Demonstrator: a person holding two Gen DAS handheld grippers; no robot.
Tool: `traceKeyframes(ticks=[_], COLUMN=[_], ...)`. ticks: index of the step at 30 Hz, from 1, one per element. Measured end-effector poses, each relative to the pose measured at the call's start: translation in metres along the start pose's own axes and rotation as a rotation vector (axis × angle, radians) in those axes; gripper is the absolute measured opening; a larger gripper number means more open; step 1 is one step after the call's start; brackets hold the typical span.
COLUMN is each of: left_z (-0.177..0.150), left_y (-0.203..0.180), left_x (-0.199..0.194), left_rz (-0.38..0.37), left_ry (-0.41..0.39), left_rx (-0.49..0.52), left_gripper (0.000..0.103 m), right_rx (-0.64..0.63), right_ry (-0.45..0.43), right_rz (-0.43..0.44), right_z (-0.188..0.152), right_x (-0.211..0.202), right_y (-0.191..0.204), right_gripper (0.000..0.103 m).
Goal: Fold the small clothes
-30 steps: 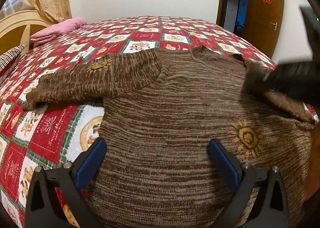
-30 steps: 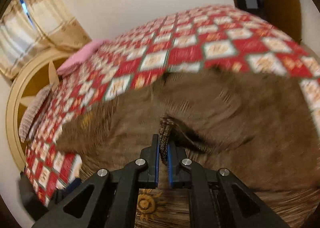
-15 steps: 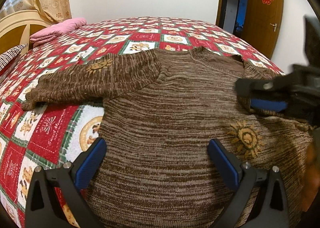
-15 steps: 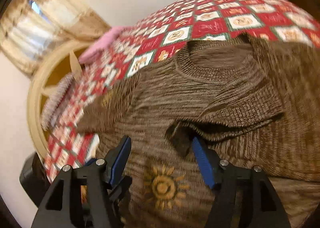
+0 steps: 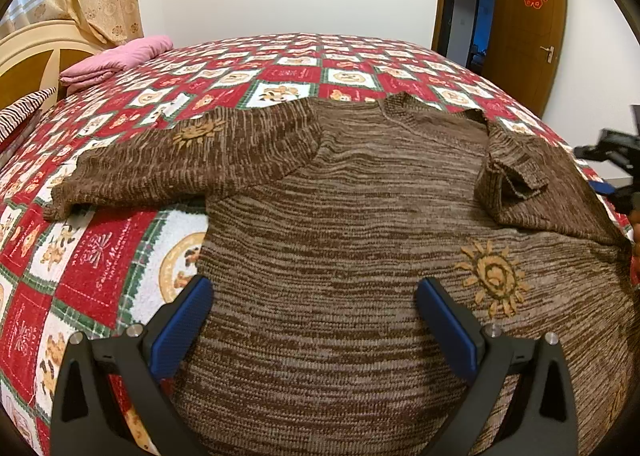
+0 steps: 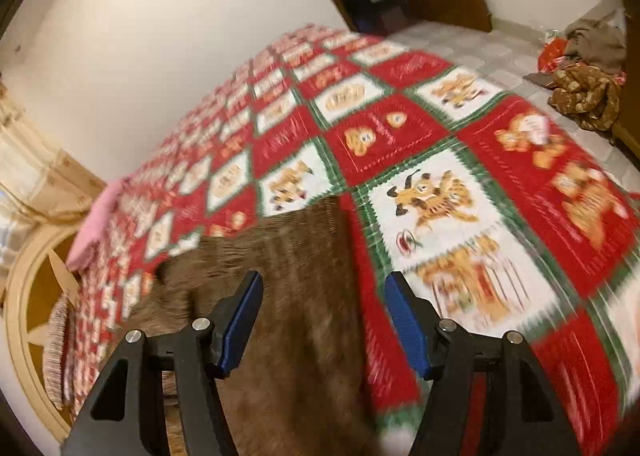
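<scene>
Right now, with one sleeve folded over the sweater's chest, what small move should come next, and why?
Probably bring the left tool, open and empty, to the cuff of the spread sleeve and fold it inward. That sleeve lies flat out on the quilt, while the other sleeve already rests on the sweater. The right tool is open, holding nothing.

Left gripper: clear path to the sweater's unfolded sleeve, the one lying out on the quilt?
Probably yes. The left gripper is open and empty over the sweater; nothing lies on or before the flat sleeve on the quilt.

Brown knit sweater (image 5: 340, 248) flat on bed, one sleeve folded in
</scene>
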State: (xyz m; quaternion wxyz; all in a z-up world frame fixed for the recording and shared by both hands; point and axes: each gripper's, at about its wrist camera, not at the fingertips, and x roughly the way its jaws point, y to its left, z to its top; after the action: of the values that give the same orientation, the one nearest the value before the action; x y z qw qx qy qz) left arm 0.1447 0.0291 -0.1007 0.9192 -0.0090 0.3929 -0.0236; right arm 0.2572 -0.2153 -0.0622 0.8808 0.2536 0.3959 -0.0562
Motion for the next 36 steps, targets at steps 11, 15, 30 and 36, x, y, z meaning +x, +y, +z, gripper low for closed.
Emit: traceKeyframes(ticks=[11,15,30,36], left_z=[0.000,0.000,0.001,0.001], left_y=[0.000,0.000,-0.001,0.000], left_x=[0.000,0.000,-0.001,-0.001], left_rz=[0.000,0.000,-0.007,-0.011], left_ry=[0.000,-0.001,-0.006,-0.009], left_rx=[0.001,0.000,-0.005,-0.007], left_gripper=[0.103,0.103,0.103,0.103], right_rx=[-0.422,-0.481,-0.529,-0.571], right_ry=[-0.127,-0.064,-0.056,0.102], right_rz=[-0.253,-0.348,-0.128,0.101], right_z=[0.010,0.011,-0.049,-0.088], right_x=[0.016,0.053,0.024,0.046], right_y=[0.062,0.054,0.122,0.170], right_gripper=[0.007,0.007,0.012,0.012])
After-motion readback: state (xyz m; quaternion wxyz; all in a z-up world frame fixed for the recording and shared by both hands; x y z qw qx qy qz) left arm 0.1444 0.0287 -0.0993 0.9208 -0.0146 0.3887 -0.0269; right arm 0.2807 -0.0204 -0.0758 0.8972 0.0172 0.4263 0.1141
